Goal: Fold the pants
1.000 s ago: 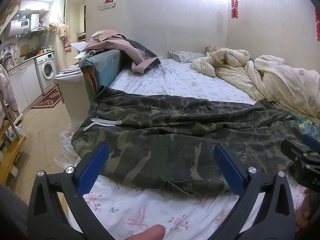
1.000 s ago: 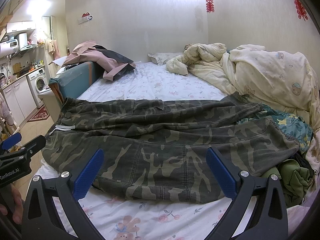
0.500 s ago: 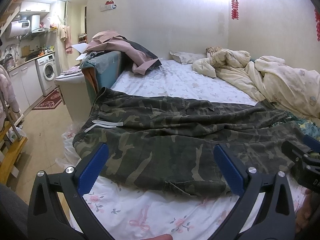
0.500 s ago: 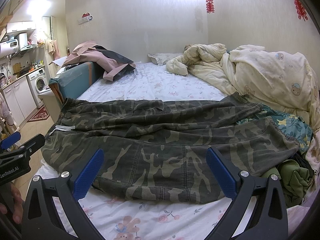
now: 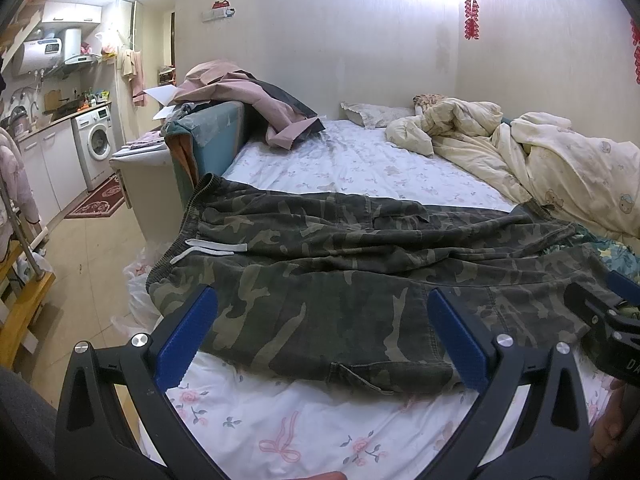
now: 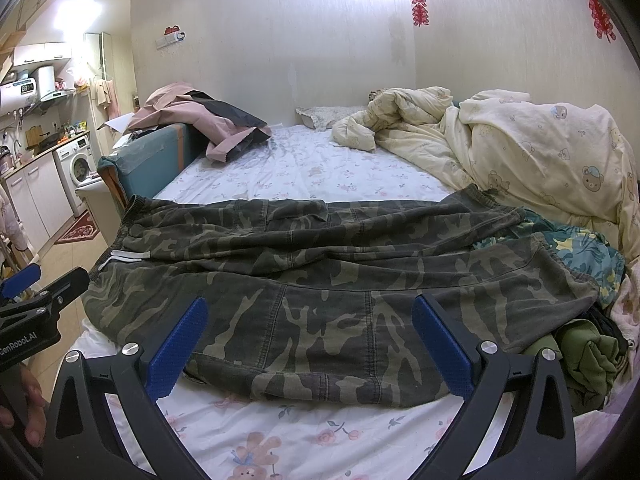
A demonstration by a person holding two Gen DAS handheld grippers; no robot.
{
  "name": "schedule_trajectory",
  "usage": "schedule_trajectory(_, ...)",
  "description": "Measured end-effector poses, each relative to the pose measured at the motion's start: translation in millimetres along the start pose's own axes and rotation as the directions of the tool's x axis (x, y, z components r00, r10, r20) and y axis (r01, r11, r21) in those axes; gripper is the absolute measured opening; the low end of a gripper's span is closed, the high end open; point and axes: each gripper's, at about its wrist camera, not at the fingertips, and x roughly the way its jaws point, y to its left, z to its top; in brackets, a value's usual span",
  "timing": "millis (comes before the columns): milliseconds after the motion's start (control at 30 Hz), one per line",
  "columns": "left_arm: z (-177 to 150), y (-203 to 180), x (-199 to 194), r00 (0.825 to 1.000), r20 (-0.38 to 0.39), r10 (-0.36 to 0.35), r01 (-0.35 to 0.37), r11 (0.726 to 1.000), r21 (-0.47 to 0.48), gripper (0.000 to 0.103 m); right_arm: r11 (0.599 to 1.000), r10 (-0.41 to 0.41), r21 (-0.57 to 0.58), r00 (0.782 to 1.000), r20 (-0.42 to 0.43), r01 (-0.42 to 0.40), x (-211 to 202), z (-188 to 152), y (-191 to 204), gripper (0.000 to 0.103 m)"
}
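Pants (image 5: pixel 340 280) in camouflage print lie flat across the near part of the bed (image 5: pixel 360 164), one pair only, with the waistband at 9 o'clock and the two legs running toward 3 o'clock. One white drawstring (image 5: pixel 212 247) shows at the waist. The near hem of the pants lies just beyond both tongs, and neither tong touches the cloth.

The left gripper (image 5: pixel 322 334) is seen at 6 o'clock in its own view, its two blue pads wide apart and nothing between them; the waist end of the pants lies from 9 to 12 o'clock of it. The right gripper (image 6: pixel 306 338) is also spread wide and holds nothing, and the leg part of the pants lies straight ahead at 12 o'clock. Each tong appears at the edge of the other's view, the right one at 3 o'clock and the left one at 9 o'clock, with part of a hand under each.

At the leg ends, near 3 o'clock, are one olive green garment (image 6: pixel 588 360) bunched up and one blue flowered cloth (image 6: pixel 580 248). Farther, one cream quilt (image 6: pixel 540 152) with bears is heaped at 2 o'clock, one pillow (image 6: pixel 328 114) lies at 12 o'clock by the wall, and one pink garment (image 6: pixel 192 114) hangs over a teal headboard (image 6: pixel 152 166) at 10 o'clock. One washing machine (image 5: pixel 96 140) stands at 9 o'clock.
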Motion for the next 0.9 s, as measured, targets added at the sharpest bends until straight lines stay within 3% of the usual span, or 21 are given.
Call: schedule_trajectory(900, -0.4, 0.8, 0.0, 1.0, 0.001, -0.002, 0.002, 1.0, -0.002, 0.103, 1.0, 0.001, -0.001, 1.0, 0.001, -0.001, -0.6, -0.2, -0.4, 0.103)
